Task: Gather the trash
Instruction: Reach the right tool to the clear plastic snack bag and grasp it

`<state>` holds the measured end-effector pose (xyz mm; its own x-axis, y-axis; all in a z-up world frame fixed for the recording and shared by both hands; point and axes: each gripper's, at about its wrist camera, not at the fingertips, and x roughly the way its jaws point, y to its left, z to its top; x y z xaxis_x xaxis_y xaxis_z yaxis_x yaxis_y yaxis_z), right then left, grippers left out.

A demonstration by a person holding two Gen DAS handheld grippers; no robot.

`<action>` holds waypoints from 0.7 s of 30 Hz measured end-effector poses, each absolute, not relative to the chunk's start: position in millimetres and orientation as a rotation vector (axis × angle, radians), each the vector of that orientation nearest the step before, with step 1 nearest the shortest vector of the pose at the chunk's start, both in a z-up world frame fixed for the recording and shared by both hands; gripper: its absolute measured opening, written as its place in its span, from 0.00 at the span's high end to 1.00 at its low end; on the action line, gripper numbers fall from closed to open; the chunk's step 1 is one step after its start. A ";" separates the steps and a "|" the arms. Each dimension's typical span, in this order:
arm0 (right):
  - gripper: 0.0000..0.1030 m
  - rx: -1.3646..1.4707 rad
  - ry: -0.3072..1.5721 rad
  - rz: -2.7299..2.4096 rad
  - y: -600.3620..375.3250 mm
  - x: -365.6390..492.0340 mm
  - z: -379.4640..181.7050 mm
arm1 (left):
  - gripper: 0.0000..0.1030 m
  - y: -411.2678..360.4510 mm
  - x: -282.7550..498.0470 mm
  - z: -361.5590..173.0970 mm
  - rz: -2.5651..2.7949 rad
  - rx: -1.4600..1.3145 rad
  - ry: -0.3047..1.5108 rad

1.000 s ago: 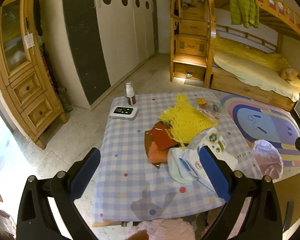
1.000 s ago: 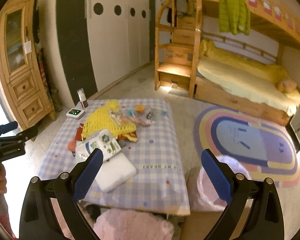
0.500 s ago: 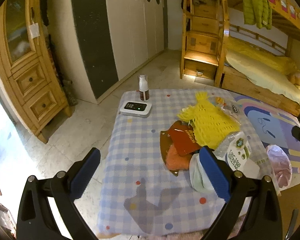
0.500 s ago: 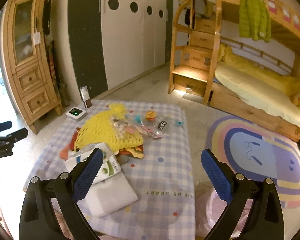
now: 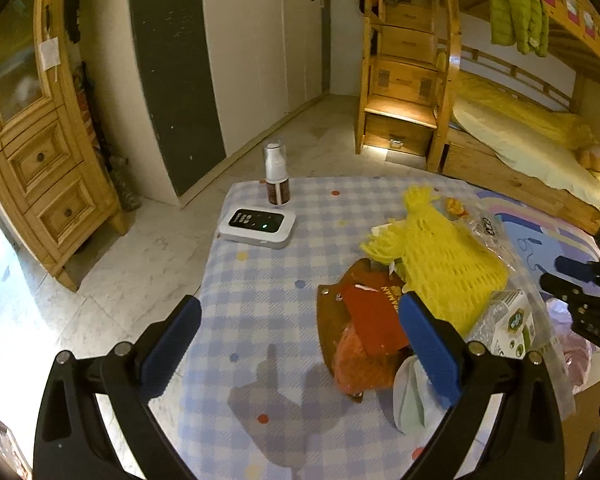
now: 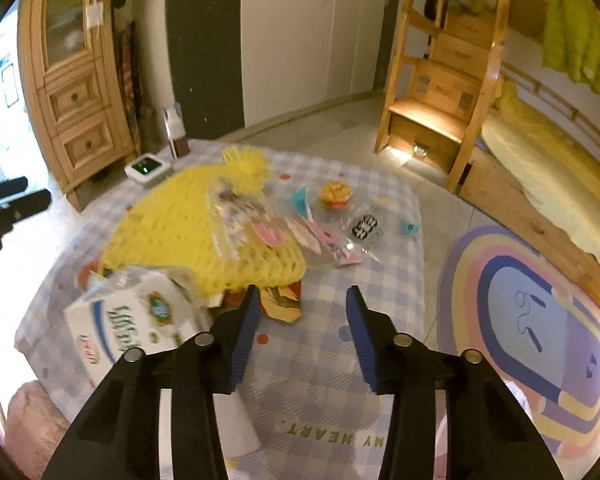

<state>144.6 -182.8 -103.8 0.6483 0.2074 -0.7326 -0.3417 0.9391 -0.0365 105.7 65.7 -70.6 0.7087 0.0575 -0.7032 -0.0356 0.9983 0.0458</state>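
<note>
Trash lies on a low table with a blue checked cloth [image 5: 268, 292]: a yellow foam net [image 5: 448, 252], a red packet [image 5: 374, 316] on orange wrapping [image 5: 356, 368], a white carton [image 6: 132, 324] and clear plastic wrappers [image 6: 320, 236]. My left gripper [image 5: 300, 344] is open and empty above the table's near left part. My right gripper [image 6: 302, 328] is open and empty, with narrower jaws, above the cloth just in front of the yellow net [image 6: 196, 232]. A pink trash bag [image 5: 576, 344] hangs at the table's right side.
A white device with a green light [image 5: 258, 224] and a pump bottle [image 5: 277, 178] stand at the table's far left corner. A wooden cabinet [image 5: 32, 128] stands left, a bunk bed with stairs [image 5: 404, 80] behind, a rainbow rug [image 6: 540, 320] right.
Both grippers have moved forward and lower over the table. The right gripper's jaws have narrowed from wide open. Nothing has been picked up.
</note>
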 end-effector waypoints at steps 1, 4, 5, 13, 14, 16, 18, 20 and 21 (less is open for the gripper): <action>0.60 -0.176 0.815 0.311 -184.8 147.1 -106.8 | 0.11 64.1 107.8 -71.5 0.048 0.036 0.784; 0.60 -0.175 0.810 0.287 -190.0 151.6 -110.5 | 0.16 62.6 113.1 -73.1 0.039 0.035 0.788; 0.60 -0.162 0.809 0.273 -195.5 154.3 -111.2 | 0.16 61.4 114.3 -73.4 0.038 0.032 0.788; 0.43 -0.051 0.803 0.172 -234.2 195.7 -117.8 | 0.16 54.1 131.6 -76.3 0.064 0.030 0.795; 0.40 -0.043 0.804 0.173 -235.9 202.0 -120.0 | 0.15 52.6 135.5 -76.4 0.068 0.031 0.795; 0.33 -0.031 0.809 0.168 -236.4 216.2 -124.6 | 0.13 51.0 142.0 -76.9 0.077 0.036 0.793; 0.27 -0.023 0.815 0.173 -234.6 228.4 -128.7 | 0.09 48.7 150.3 -77.5 0.088 0.042 0.792; 0.21 -0.013 0.822 0.173 -231.3 241.6 -133.5 | 0.08 44.8 159.0 -79.0 0.095 0.051 0.792; 0.21 -0.006 0.834 0.180 -229.3 250.2 -137.4 | 0.08 43.5 161.8 -79.4 0.098 0.054 0.791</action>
<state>250.2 -229.3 -137.4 0.6574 0.1568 -0.7370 -0.1612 0.9847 0.0657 161.8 43.5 -79.4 0.6986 0.1079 -0.7074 -0.0677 0.9941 0.0848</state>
